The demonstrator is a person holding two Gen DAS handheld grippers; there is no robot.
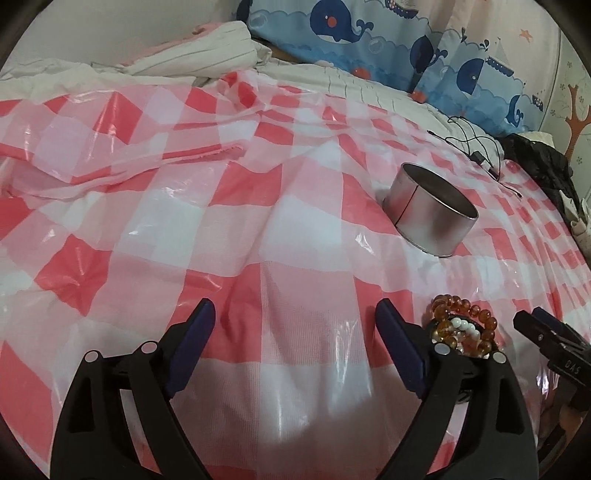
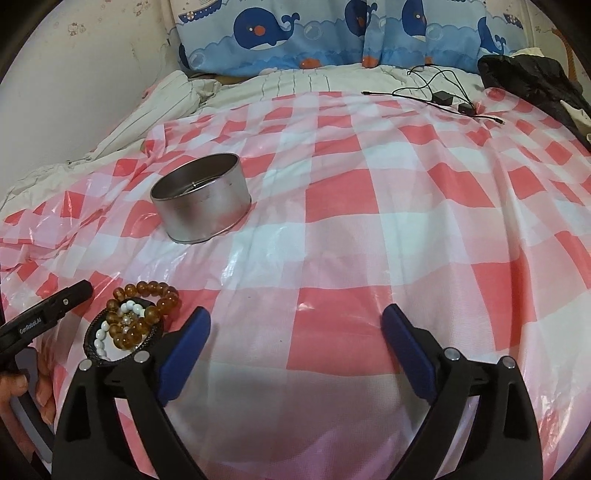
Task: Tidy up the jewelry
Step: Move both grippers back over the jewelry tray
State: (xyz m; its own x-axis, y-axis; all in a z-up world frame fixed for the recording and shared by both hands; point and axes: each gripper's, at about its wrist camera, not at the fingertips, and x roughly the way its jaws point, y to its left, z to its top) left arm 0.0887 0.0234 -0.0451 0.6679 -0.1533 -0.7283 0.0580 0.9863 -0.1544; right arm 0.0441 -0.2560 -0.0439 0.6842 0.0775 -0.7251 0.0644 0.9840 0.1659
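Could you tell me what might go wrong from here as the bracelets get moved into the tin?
1. The amber bead bracelets lie tangled with the white bead bracelet in a small black dish, so one pinch may drag several out.
2. The metal tin rests on a wrinkled plastic sheet over soft bedding and could tip or slide.
3. Both the left claw and the right claw flank the dish and might collide.

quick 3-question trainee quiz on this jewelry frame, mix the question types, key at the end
1. True or false: the round silver metal tin already holds a bracelet.
2. Multiple choice: the amber and white bead bracelets lie A) in the tin, B) piled on a small dark round dish between the grippers, C) on the whale-print pillow.
3. Fill in: the left gripper and right gripper both have jaws ____.

Key: 1 false, no bracelet shows inside; 2 B; 3 open.
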